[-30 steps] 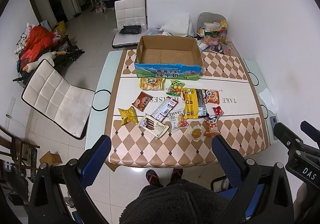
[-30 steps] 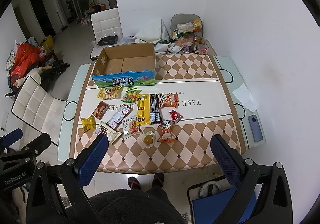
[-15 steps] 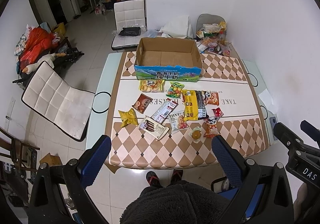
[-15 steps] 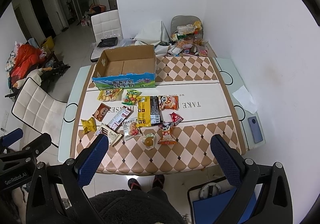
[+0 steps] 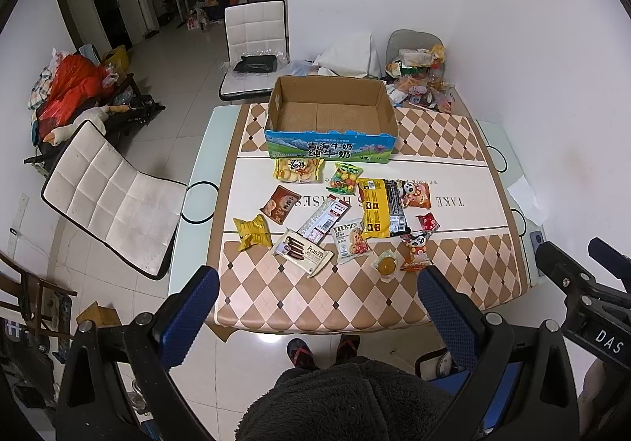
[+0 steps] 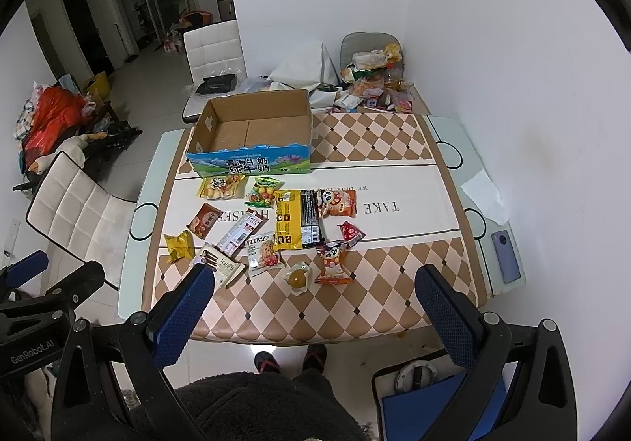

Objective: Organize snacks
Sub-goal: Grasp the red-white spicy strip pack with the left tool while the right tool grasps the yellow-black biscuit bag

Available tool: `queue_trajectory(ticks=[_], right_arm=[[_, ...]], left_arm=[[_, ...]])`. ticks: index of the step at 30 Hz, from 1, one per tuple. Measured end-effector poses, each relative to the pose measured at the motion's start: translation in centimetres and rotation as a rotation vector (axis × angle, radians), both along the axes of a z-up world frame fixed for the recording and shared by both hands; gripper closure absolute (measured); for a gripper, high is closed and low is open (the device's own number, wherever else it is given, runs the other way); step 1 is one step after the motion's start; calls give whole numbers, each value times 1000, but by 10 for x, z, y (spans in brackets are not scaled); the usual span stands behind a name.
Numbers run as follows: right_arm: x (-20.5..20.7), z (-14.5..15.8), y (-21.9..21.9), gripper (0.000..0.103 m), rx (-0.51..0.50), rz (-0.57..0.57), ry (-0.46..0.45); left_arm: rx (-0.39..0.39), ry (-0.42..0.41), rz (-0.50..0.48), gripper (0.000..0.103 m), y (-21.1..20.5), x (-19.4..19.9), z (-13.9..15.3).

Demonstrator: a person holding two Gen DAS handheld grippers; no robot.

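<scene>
Your left tool (image 5: 317,313) and right tool (image 6: 315,309): both spread, holding nothing, above the bench (image 5: 355,299) edge. Cardboard box (image 5: 331,114): empty; snack packets (image 5: 347,212) scattered before it.

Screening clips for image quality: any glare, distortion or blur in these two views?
Left wrist view: strong fisheye bending with dark corners; a bright lamp reflection on the glossy floor tiles; snack packets sharp. Right wrist view: same bending; the brown cardboard box sharp, no motion blur.
</scene>
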State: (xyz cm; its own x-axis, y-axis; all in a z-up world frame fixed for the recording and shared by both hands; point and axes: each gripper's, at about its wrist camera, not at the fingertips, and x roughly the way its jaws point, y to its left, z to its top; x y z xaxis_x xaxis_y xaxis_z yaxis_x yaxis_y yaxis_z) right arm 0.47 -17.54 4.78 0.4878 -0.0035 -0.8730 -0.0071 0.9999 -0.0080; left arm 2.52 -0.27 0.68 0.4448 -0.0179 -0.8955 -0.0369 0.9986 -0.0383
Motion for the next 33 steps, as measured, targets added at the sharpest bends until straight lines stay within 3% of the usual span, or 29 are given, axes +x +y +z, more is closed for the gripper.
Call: queue_trajectory(ticks=[8,15,20,24,27,33], right_arm=[[21,-26,-11,0,41,-65,2],[85,-105,-15,0,87,-124,110],[142,-197,-11,0,97,-99,285],[177,-262,-11,0,108,-82,366],[203,-302,-7,0,124,-55,421],[243,-369,-6,0,160,-24,553]], left_arm=[[58,-12,-21,0,10,41,-16],[93,46,-41,0,22,109,-78],[98,120,-72,0,27,141,-146],[114,259,-127,1,17,183,-224],[117,363,-185,2,6,204,-274],[149,481,-296,6,-16,239,-346]])
